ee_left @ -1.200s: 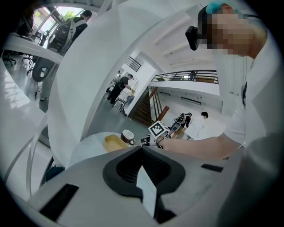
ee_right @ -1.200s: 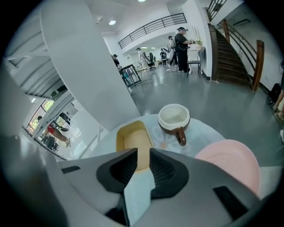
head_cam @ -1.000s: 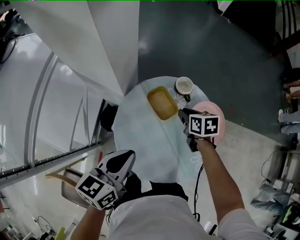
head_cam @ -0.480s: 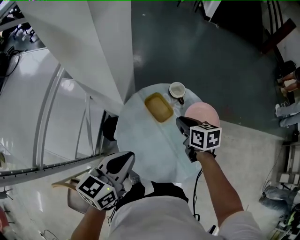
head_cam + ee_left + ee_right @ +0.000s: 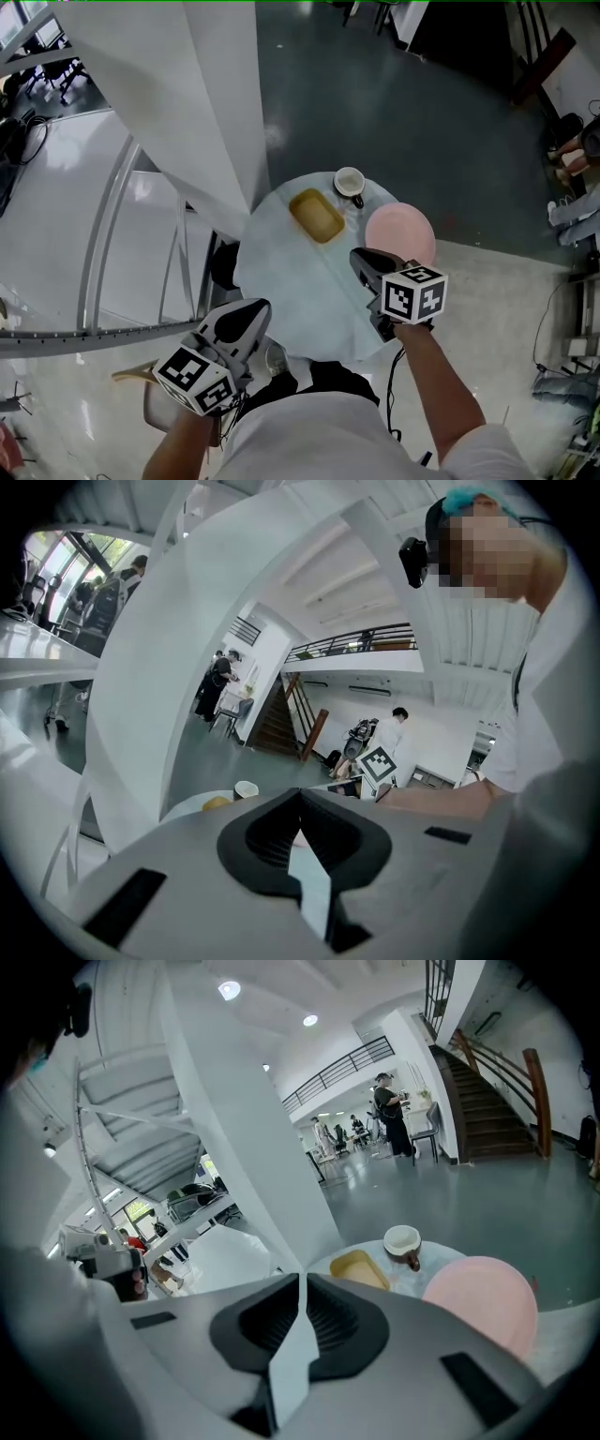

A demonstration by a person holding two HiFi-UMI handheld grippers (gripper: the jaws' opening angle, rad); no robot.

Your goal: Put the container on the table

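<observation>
A yellow rectangular container lies empty on the far side of the round white table, and shows too in the right gripper view. My right gripper hovers shut and empty over the table, just short of the container and next to a pink plate. My left gripper hangs shut and empty off the table's near left edge. The left gripper view shows its closed tips aimed across the table. In the right gripper view the jaw tips meet with nothing between them.
A white cup with a dark handle stands behind the container, touching or nearly touching the plate's far side. A big slanted white column rises left of the table. A metal chair sits at lower left. Dark floor lies beyond.
The head view has drawn back, so the table looks smaller and higher in the frame. The right gripper has drifted a little away from the container. Both grippers stay shut.
</observation>
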